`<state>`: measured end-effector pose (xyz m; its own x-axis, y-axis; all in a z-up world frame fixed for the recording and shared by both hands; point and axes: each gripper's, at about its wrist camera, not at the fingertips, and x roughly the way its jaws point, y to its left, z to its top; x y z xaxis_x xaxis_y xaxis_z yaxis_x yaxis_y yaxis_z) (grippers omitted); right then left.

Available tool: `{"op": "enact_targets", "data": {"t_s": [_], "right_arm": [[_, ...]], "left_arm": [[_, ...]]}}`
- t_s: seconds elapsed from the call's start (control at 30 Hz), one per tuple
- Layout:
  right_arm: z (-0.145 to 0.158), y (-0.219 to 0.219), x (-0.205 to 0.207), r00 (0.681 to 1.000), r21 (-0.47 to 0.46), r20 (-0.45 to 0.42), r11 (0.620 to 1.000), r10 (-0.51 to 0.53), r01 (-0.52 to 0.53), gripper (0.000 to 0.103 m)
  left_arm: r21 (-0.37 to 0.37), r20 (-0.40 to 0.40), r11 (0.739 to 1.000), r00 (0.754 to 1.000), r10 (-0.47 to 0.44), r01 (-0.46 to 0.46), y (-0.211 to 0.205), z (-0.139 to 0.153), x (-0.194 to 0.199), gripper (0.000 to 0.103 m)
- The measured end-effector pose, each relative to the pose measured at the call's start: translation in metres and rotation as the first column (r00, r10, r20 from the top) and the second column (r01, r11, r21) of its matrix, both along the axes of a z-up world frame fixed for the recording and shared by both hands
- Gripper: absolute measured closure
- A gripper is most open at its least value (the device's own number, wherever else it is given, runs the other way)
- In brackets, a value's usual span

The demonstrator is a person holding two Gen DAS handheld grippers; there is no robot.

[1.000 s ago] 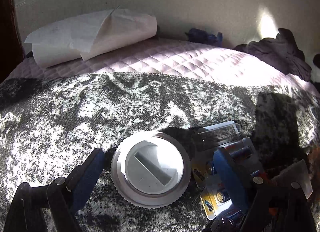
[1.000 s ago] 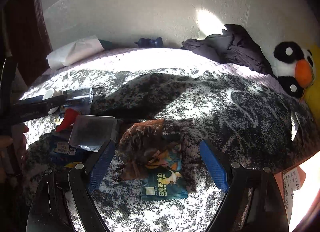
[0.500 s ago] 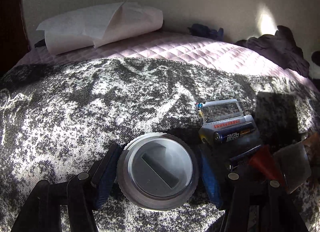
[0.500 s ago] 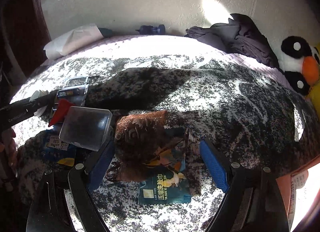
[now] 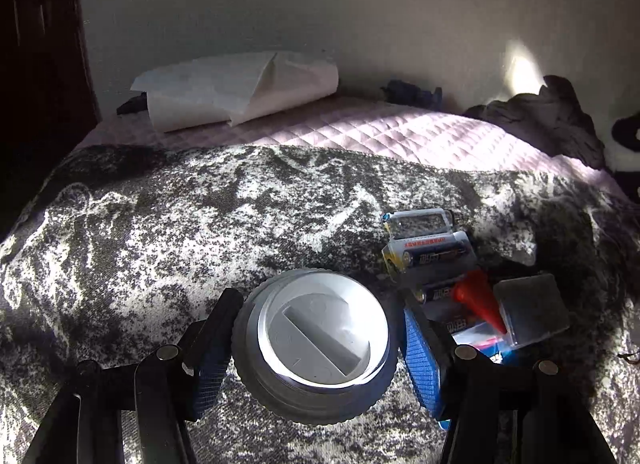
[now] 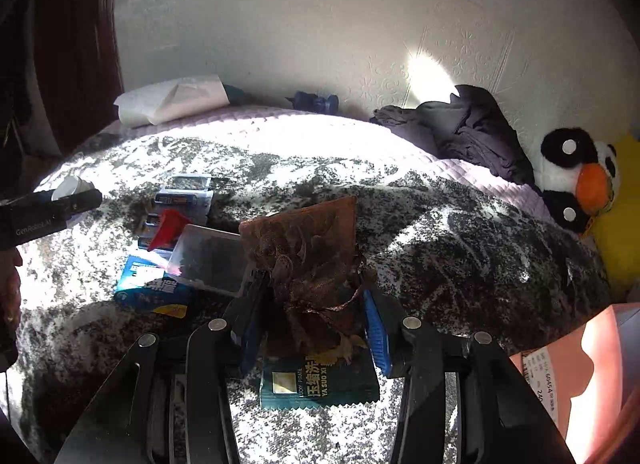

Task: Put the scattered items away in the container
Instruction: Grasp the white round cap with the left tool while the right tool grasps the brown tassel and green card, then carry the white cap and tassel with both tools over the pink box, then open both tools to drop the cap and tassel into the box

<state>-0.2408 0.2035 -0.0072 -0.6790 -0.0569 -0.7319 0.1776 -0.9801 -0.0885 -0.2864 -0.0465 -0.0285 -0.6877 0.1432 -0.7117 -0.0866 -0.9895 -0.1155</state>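
Observation:
A round white and grey lid (image 5: 320, 336) sits between the blue pads of my left gripper (image 5: 316, 304), which is shut on it and holds it just above the speckled blanket (image 5: 200, 223). In the right wrist view my right gripper (image 6: 314, 292) has its jaws closing on a brown mesh pouch (image 6: 304, 236); both pads press its gathered neck and the pouch stands upright. Under it lies a dark green packet (image 6: 320, 382). A pink box (image 6: 580, 364) with a label shows at the lower right edge.
Battery packs (image 5: 432, 256), a red cone (image 5: 478, 300), a clear plastic case (image 5: 532, 312) and a blue packet (image 6: 148, 288) lie clustered between the two grippers. Folded white paper (image 5: 240, 87), dark clothes (image 6: 460, 127) and a penguin plush (image 6: 576, 175) line the wall.
The left gripper narrowed onto the lid and drew back with it, raised off the blanket. The right gripper's jaws went from wide open to pinching the brown pouch, which now stands up.

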Motion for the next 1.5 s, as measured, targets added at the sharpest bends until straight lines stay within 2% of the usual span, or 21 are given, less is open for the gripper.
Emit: {"op": "enact_targets", "data": {"t_s": [0.17, 0.37, 0.57, 0.7, 0.87, 1.0, 1.1, 1.23, 1.33, 1.4, 1.43, 1.47, 1.5], "right_arm": [[0.047, -0.005, 0.062, 0.999, -0.08, -0.047, 0.997, 0.009, -0.013, 0.057], [0.091, 0.0, 0.148, 0.994, -0.148, -0.106, 0.988, 0.022, -0.038, 0.057], [0.127, 0.043, 0.228, 0.982, -0.152, -0.19, 0.988, -0.006, -0.023, 0.057], [0.138, 0.1, 0.27, 0.972, -0.185, -0.209, 0.98, -0.107, 0.068, 0.057], [0.146, 0.184, 0.306, 0.929, -0.189, -0.248, 0.954, -0.274, 0.231, 0.056], [0.151, 0.254, 0.324, 0.878, -0.22, -0.264, 0.911, -0.399, 0.348, 0.056], [0.147, 0.303, 0.327, 0.846, -0.241, -0.227, 0.869, -0.483, 0.431, 0.056], [0.128, 0.353, 0.316, 0.82, -0.264, -0.167, 0.826, -0.548, 0.498, 0.056], [0.115, 0.373, 0.298, 0.823, -0.273, -0.129, 0.818, -0.553, 0.506, 0.056], [0.106, 0.381, 0.283, 0.826, -0.268, -0.099, 0.814, -0.555, 0.515, 0.056], [0.102, 0.383, 0.275, 0.835, -0.274, -0.081, 0.818, -0.544, 0.506, 0.052], [0.097, 0.385, 0.269, 0.84, -0.279, -0.07, 0.819, -0.539, 0.502, 0.045], [0.093, 0.386, 0.265, 0.837, -0.277, -0.063, 0.815, -0.544, 0.509, 0.036]], "left_arm": [[-0.008, -0.047, 1.0, 0.999, -0.027, 0.026, 0.008, 0.046, 0.063, 0.039], [-0.029, -0.118, 0.996, 0.989, -0.088, 0.085, 0.04, 0.091, 0.144, 0.039], [-0.02, -0.16, 0.984, 0.971, -0.177, 0.176, 0.098, 0.13, 0.208, 0.039], [-0.03, -0.208, 0.961, 0.939, -0.275, 0.274, 0.163, 0.153, 0.242, 0.039], [-0.051, -0.227, 0.903, 0.876, -0.426, 0.426, 0.263, 0.171, 0.267, 0.039], [-0.072, -0.208, 0.855, 0.831, -0.517, 0.514, 0.335, 0.171, 0.271, 0.039], [-0.089, -0.182, 0.827, 0.808, -0.561, 0.555, 0.384, 0.165, 0.267, 0.039], [-0.098, -0.137, 0.805, 0.793, -0.593, 0.585, 0.432, 0.149, 0.255, 0.039], [-0.091, -0.108, 0.805, 0.798, -0.593, 0.587, 0.453, 0.135, 0.242, 0.038], [-0.058, -0.072, 0.81, 0.807, -0.587, 0.584, 0.459, 0.125, 0.23, 0.031], [-0.044, -0.055, 0.813, 0.811, -0.583, 0.581, 0.463, 0.121, 0.224, 0.018], [-0.037, -0.049, 0.815, 0.813, -0.58, 0.579, 0.464, 0.119, 0.221, 0.01], [-0.043, -0.054, 0.82, 0.818, -0.573, 0.571, 0.465, 0.117, 0.218, 0.008]]}}
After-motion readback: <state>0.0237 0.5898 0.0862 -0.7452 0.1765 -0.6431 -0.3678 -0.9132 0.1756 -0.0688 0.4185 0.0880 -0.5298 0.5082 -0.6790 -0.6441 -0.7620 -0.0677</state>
